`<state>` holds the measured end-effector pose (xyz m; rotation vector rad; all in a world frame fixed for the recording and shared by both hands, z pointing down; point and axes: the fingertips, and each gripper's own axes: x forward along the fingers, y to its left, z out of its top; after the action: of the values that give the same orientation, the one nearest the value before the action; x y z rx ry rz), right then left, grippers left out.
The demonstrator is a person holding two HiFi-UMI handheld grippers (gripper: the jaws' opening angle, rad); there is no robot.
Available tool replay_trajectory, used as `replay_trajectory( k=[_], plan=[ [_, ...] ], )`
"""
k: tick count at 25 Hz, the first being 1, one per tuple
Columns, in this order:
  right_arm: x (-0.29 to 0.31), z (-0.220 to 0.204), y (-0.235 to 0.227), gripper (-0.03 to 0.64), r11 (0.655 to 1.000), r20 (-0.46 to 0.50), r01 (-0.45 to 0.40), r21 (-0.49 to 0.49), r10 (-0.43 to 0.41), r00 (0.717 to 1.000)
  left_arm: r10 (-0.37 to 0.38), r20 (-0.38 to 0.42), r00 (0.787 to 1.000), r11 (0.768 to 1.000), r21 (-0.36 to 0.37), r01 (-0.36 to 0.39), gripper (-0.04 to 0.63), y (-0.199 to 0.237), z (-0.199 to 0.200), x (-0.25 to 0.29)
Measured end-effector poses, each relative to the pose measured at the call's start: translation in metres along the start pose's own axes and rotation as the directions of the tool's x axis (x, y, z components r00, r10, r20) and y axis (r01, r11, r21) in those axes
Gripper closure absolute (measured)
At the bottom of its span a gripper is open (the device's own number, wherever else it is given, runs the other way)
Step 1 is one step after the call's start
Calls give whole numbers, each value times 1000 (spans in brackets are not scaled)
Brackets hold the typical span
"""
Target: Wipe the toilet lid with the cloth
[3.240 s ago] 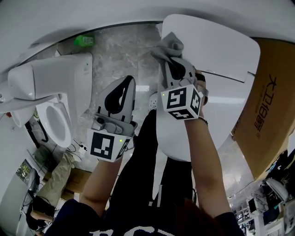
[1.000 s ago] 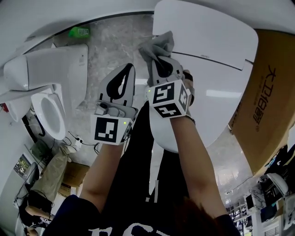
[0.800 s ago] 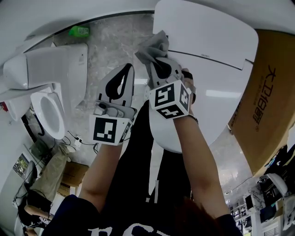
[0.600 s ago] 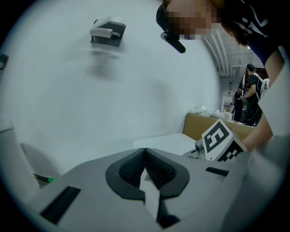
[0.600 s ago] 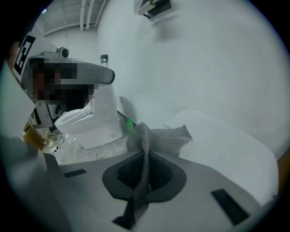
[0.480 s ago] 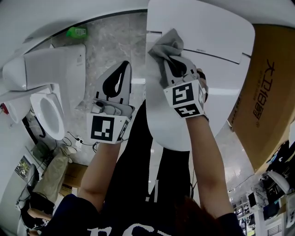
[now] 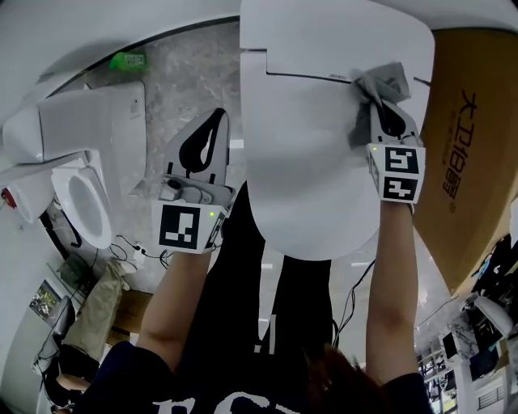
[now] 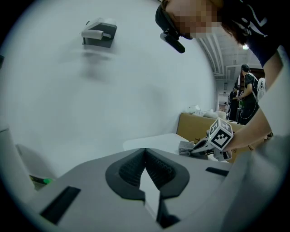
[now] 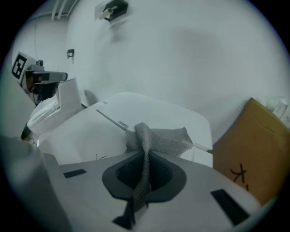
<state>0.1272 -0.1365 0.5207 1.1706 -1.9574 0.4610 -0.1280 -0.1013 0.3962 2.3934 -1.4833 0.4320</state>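
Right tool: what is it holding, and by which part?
The right tool pinches the grey cloth by a bunched fold; the rest lies on the toilet lid.

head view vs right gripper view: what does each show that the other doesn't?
Head view only: the person's forearms, the green object on the marble floor, and the right gripper's marker cube. Right gripper view only: its jaws seen straight on, shut on the cloth, and a grey fixture high on the wall. Both: the cloth lying on the white toilet lid, with the cardboard box beside it.
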Motion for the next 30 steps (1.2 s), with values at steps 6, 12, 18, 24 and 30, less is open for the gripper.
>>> replay_trajectory(
  k=[6, 12, 18, 24, 30],
  plan=[
    [-27, -51, -79, 592, 982, -59, 163, 93, -158, 986, -7, 2, 1000, 1000, 4, 7, 580, -11, -1, -4],
    [-37, -67, -91, 592, 950, -72, 247, 191, -237, 969, -7, 5, 1000, 1000, 0, 7, 580, -15, -3, -4],
    [-30, -50, -53, 592, 963, -44, 210, 169, -206, 978, -11, 6, 1000, 1000, -4, 11, 580, -19, -1, -4],
    [-7, -8, 16, 592, 993, 5, 73, 93, -73, 997, 3, 5, 1000, 1000, -7, -3, 580, -15, -3, -6],
    [20, 42, 102, 592, 997, 61, -81, -19, 82, 995, 13, 1, 1000, 1000, -7, -13, 580, -9, -4, -11]
  ],
)
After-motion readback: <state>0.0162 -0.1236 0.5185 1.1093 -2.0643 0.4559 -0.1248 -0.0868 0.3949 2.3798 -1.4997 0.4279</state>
